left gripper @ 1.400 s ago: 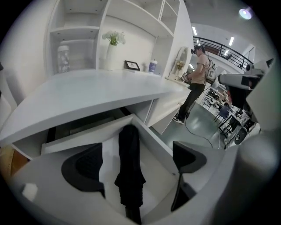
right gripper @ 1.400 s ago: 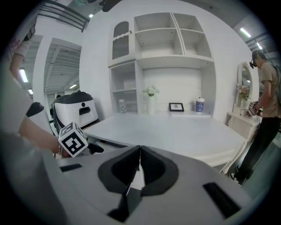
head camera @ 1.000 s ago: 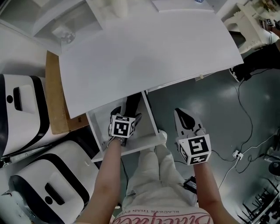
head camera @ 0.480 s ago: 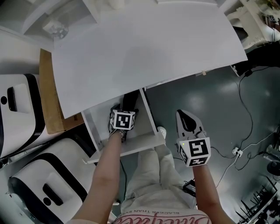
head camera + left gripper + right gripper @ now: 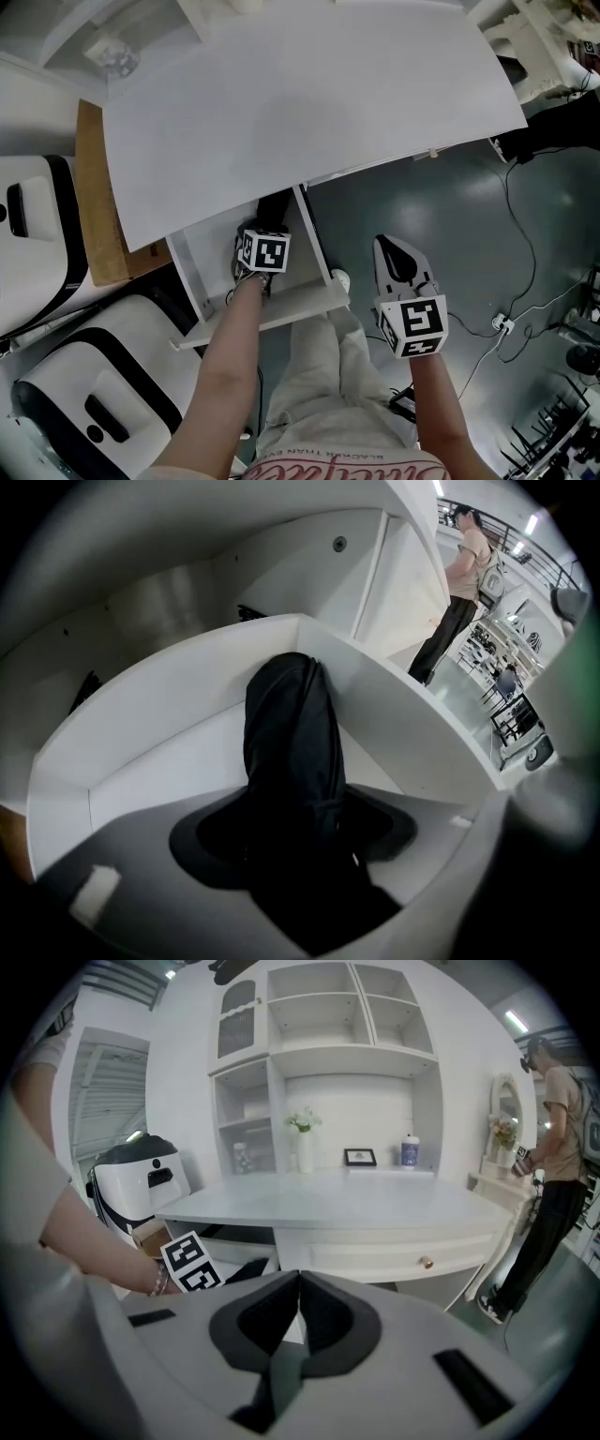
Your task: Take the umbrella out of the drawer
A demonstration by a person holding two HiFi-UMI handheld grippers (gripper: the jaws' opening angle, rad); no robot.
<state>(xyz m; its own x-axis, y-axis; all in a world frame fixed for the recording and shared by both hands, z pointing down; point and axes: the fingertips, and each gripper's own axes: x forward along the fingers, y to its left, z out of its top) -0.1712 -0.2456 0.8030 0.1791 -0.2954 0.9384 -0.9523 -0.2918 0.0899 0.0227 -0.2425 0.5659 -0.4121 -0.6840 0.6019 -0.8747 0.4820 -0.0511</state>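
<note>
Two grippers: left gripper (image 5: 305, 822), jaws just closing, apparently pinches the umbrella (image 5: 286, 724) in the drawer (image 5: 178, 728); right gripper (image 5: 299, 1277) pressed together.

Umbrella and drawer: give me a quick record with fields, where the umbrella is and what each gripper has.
umbrella: black, folded, inside the open drawer
drawer: white, pulled out from under the desk
left gripper: reaching down into the drawer, jaws have just been closing, pads on the umbrella
right gripper: jaws together, empty, held over the floor beside the drawer
task status: umbrella not yet out
</note>
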